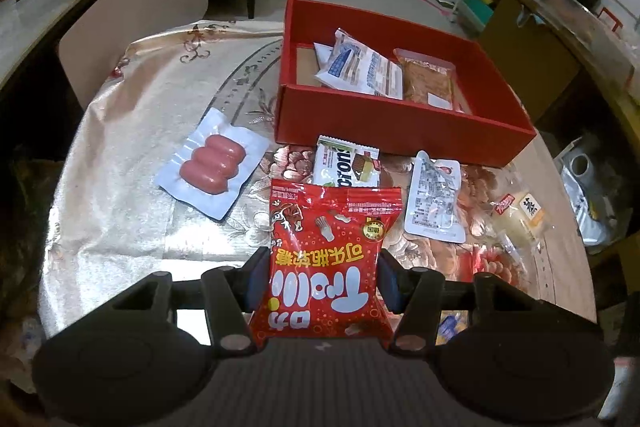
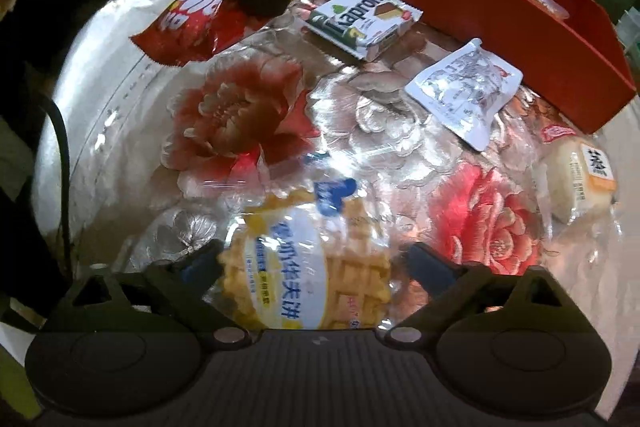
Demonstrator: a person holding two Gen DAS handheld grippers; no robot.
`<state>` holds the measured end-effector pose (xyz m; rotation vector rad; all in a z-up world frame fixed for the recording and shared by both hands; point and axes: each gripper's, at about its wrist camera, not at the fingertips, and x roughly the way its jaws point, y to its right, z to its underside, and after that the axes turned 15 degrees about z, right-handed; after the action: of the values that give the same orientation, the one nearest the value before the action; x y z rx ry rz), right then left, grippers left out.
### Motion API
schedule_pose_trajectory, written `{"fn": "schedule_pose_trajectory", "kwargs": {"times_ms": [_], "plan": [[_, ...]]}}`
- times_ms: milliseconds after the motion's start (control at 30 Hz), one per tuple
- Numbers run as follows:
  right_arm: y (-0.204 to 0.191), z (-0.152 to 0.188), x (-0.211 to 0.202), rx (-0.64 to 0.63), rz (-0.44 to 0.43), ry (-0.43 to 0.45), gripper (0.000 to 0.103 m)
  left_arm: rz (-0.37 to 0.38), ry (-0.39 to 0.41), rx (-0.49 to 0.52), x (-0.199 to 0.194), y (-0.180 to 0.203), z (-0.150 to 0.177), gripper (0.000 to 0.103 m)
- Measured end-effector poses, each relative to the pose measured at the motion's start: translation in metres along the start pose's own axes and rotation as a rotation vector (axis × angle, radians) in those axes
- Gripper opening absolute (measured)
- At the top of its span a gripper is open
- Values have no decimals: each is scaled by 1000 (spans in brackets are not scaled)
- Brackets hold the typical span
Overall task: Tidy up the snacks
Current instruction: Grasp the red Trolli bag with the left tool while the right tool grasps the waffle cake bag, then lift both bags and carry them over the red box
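My left gripper point(image 1: 322, 279) is shut on a red Trolli candy bag point(image 1: 328, 259) and holds it above the table, short of the red box point(image 1: 400, 135). The bag also shows in the right wrist view point(image 2: 200, 19). The box holds a white-blue packet point(image 1: 360, 67) and an orange packet point(image 1: 430, 81). My right gripper point(image 2: 316, 259) is open, its fingers on either side of a clear waffle packet point(image 2: 308, 267) lying on the table.
On the flowered tablecloth lie a sausage pack point(image 1: 212, 167), a green-white wafer pack point(image 2: 362, 21), a silver pouch point(image 2: 464, 87) and a cream bun packet point(image 2: 576, 175). The red box wall point(image 2: 480, 11) runs along the far right. Shelves and clutter stand beyond.
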<state>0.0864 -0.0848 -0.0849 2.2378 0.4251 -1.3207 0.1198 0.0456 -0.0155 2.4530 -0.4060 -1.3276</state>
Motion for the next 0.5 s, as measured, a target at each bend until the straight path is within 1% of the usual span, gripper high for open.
{"fn": "schedule_pose_trajectory", "kwargs": {"times_ms": [67, 167, 333, 500], "plan": [[8, -1, -4, 31, -12, 5, 85, 4, 1, -2, 0, 0, 0, 48], [19, 0, -6, 64, -12, 13, 84, 9, 1, -3, 0, 0, -1, 48], [43, -5, -18, 152, -23, 56, 83, 24, 16, -13, -3, 0, -4, 48], [65, -13, -25, 235, -22, 109, 83, 21, 25, -9, -3, 2, -7, 48]]}}
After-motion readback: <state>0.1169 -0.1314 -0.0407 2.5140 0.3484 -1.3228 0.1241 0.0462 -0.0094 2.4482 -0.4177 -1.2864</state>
